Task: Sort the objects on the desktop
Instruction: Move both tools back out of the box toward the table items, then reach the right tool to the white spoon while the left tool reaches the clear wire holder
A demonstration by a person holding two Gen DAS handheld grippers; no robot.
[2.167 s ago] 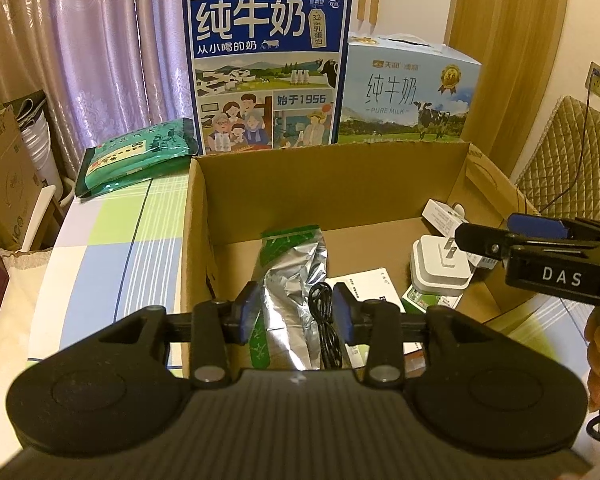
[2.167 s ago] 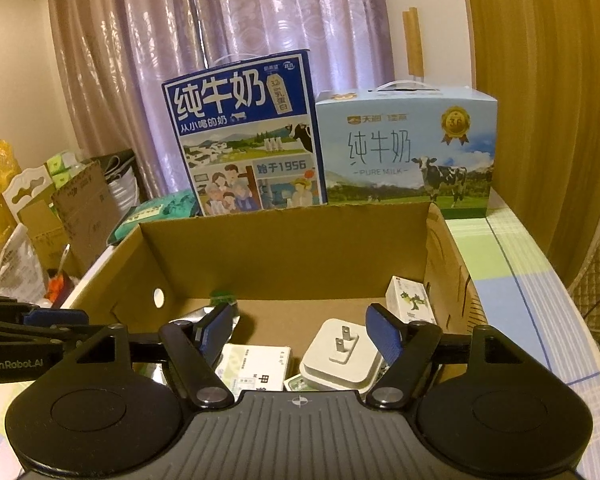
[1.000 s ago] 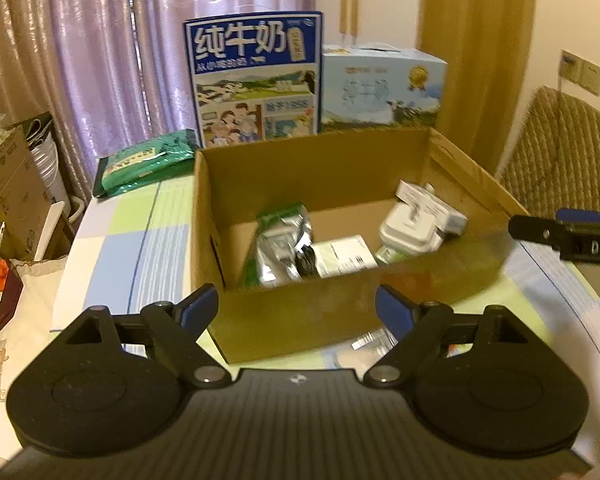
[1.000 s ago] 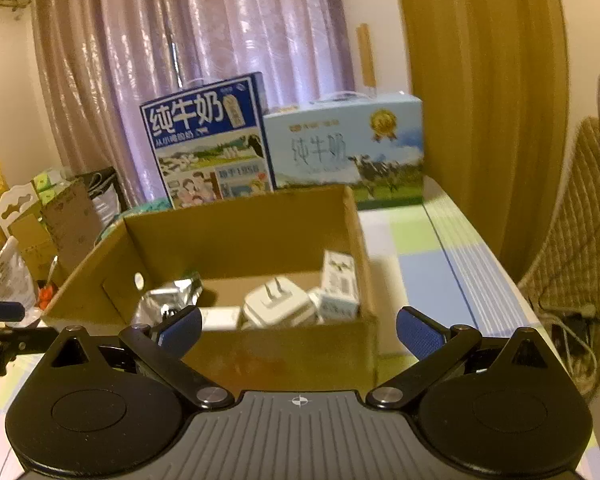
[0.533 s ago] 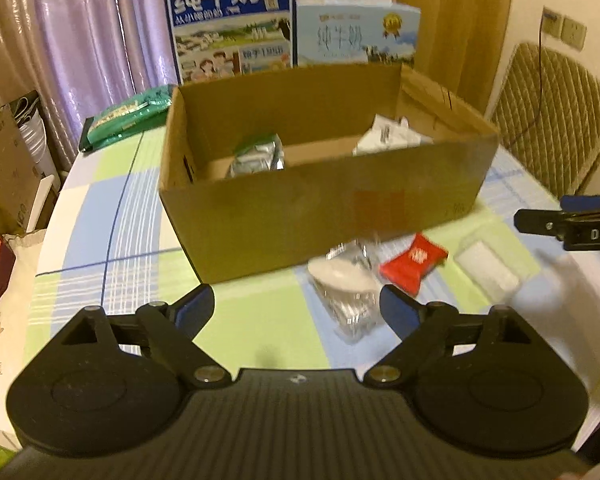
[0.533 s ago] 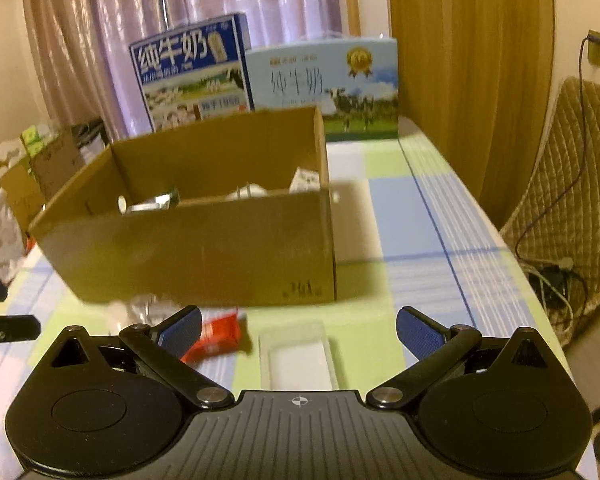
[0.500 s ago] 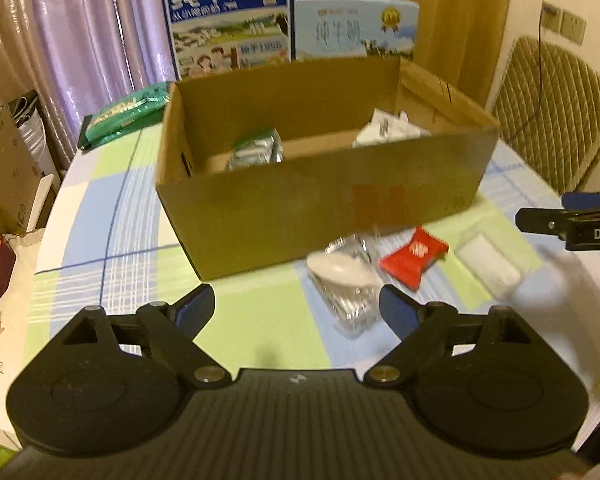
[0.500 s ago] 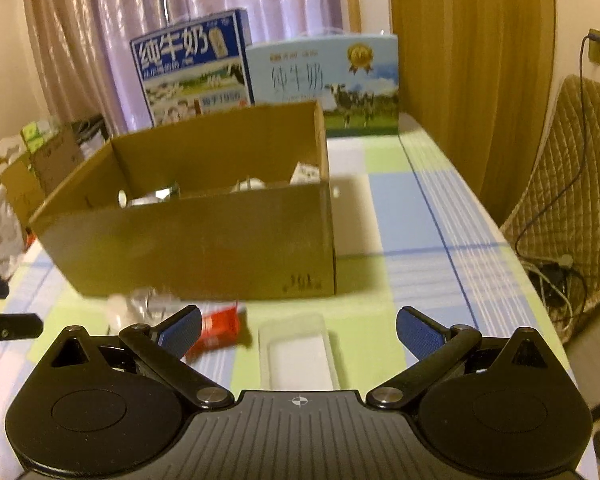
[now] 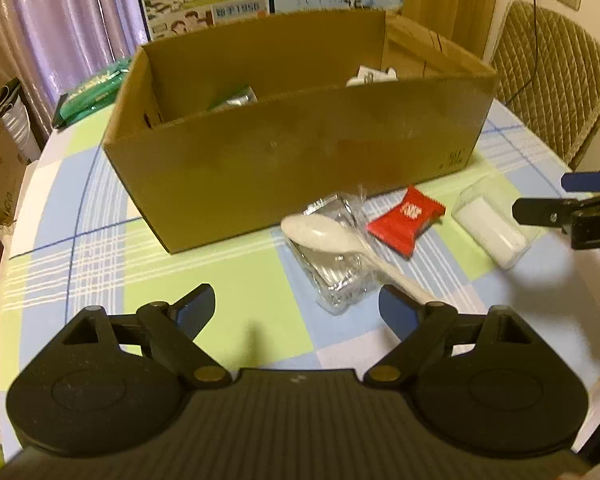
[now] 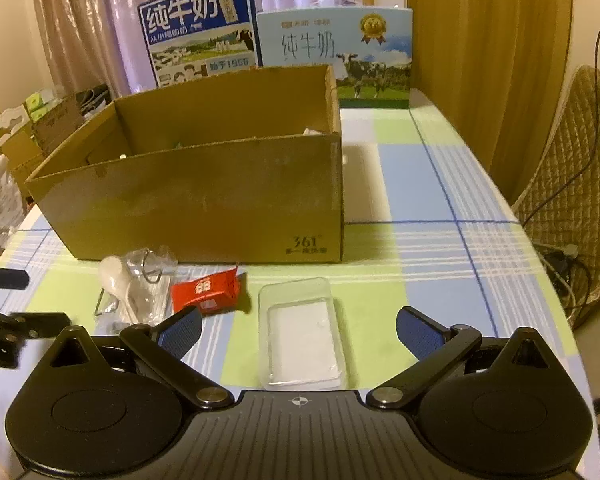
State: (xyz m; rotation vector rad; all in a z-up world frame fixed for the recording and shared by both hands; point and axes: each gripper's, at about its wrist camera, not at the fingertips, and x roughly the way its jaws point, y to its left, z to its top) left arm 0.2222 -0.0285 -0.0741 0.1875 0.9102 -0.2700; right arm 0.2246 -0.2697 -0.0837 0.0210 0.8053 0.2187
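Both your tongs, left point(image 9: 294, 306) and right point(image 10: 298, 330), hang released, empty; spoon point(image 9: 320, 234), red packet point(image 9: 406, 216), clear case point(image 10: 302, 340) lie before the cardboard box point(image 9: 300, 160).

Purple curtains point(image 10: 100, 20) behind checked tablecloth point(image 10: 420, 200), wood panel point(image 10: 488, 60) & quilted chair point(image 10: 580, 160) at rt.

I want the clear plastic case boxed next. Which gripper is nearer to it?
Right. The right gripper is open with the clear plastic case lying between its fingers. The left gripper is off to the case's left, open beside the white spoon.
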